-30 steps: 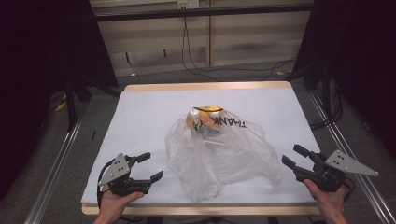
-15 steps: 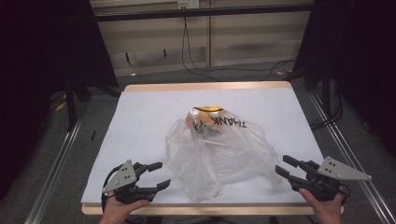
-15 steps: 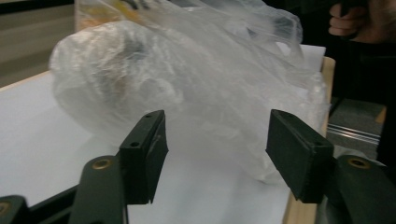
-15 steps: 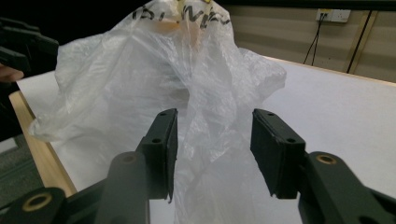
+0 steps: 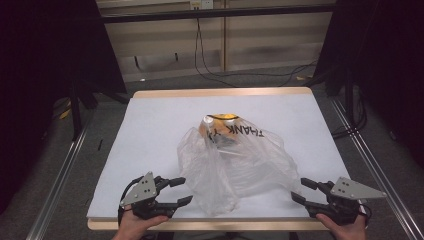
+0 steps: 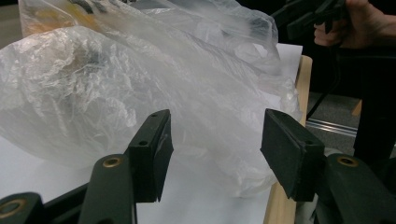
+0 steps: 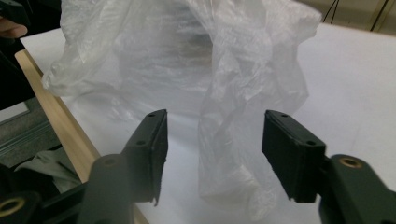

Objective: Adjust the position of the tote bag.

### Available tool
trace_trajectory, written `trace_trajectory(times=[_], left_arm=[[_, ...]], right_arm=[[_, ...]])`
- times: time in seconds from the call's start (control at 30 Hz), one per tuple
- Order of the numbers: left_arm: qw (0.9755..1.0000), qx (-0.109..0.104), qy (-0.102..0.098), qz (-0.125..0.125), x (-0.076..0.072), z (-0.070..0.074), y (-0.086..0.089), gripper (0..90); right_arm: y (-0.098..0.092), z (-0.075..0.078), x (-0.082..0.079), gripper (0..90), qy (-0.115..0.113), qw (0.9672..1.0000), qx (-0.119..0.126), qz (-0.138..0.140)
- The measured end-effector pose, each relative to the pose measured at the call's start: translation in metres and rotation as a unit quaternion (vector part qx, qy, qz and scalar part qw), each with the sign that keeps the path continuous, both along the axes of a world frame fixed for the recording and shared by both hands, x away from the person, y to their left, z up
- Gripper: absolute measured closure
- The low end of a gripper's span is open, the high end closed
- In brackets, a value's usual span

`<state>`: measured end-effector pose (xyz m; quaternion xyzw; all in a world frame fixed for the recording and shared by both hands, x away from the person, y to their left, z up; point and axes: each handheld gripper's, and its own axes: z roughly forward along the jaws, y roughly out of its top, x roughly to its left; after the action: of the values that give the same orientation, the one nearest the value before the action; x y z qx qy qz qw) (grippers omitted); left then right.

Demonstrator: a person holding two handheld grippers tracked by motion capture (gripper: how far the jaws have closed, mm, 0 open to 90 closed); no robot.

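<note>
Two grippers flanked the plastic bag [image 5: 235,165] on the counter [image 5: 150,125]. Left gripper [image 5: 181,191], fingers half-wide after closing, nothing between, had the bag just ahead. Right gripper [image 5: 303,190], fingers reopened and empty, pointed at it too; left seemed nearer.

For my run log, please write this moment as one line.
left gripper: open, jaws just closing, nothing between | right gripper: open, nothing held | plastic bag: on table, untouched
</note>
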<state>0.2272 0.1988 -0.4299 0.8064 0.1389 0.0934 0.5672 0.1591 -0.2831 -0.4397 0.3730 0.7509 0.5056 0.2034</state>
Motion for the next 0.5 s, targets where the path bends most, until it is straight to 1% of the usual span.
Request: trace_trajectory(times=[0.1, 0.17, 0.2, 0.23, 0.27, 0.33, 0.37, 0.4, 0.43, 0.47, 0.5], left_arm=[[1.0, 0.007, 0.0, -0.005, -0.002, -0.001, -0.006, 43.0], [0.9999, 0.004, 0.001, -0.015, -0.003, -0.001, -0.01, 42.9], [0.9997, 0.007, -0.002, -0.022, -0.003, -0.001, -0.013, 42.9], [0.9998, 0.005, 0.001, -0.021, -0.004, 0.0, -0.016, 42.9], [0.9996, 0.008, -0.001, -0.026, -0.004, 0.001, -0.018, 42.9], [0.9993, 0.005, -0.007, -0.037, -0.008, 0.005, -0.026, 42.9], [0.9991, 0.002, -0.01, -0.041, -0.009, 0.005, -0.03, 42.9], [0.9986, 0.01, -0.014, -0.049, -0.009, 0.006, -0.034, 42.9], [0.998, 0.013, -0.014, -0.06, -0.01, 0.006, -0.04, 43.0], [0.9973, 0.022, -0.015, -0.068, -0.01, 0.006, -0.047, 43.2], [0.9966, 0.021, -0.015, -0.078, -0.009, 0.005, -0.051, 44.3]], right_arm=[[0.002, -0.003, 0.003, 39.1, 0.018, 0.9998, -0.007, 0.01], [0.002, -0.003, 0.004, 38.7, 0.022, 0.9997, -0.006, 0.012], [0.002, -0.004, 0.005, 38.8, 0.024, 0.9996, -0.007, 0.01], [0.002, -0.004, 0.005, 38.8, 0.028, 0.9995, -0.008, 0.011], [0.002, -0.005, 0.007, 39.0, 0.031, 0.9994, -0.009, 0.01], [0.004, -0.006, 0.009, 41.0, 0.04, 0.9989, -0.014, 0.019], [0.004, -0.006, 0.009, 41.0, 0.04, 0.9989, -0.014, 0.019], [0.004, -0.006, 0.01, 43.8, 0.041, 0.9988, -0.015, 0.022], [0.004, -0.006, 0.011, 46.0, 0.041, 0.9987, -0.015, 0.026], [0.005, -0.007, 0.011, 46.2, 0.044, 0.9985, -0.017, 0.027], [0.005, -0.007, 0.012, 48.8, 0.046, 0.9984, -0.018, 0.028]])
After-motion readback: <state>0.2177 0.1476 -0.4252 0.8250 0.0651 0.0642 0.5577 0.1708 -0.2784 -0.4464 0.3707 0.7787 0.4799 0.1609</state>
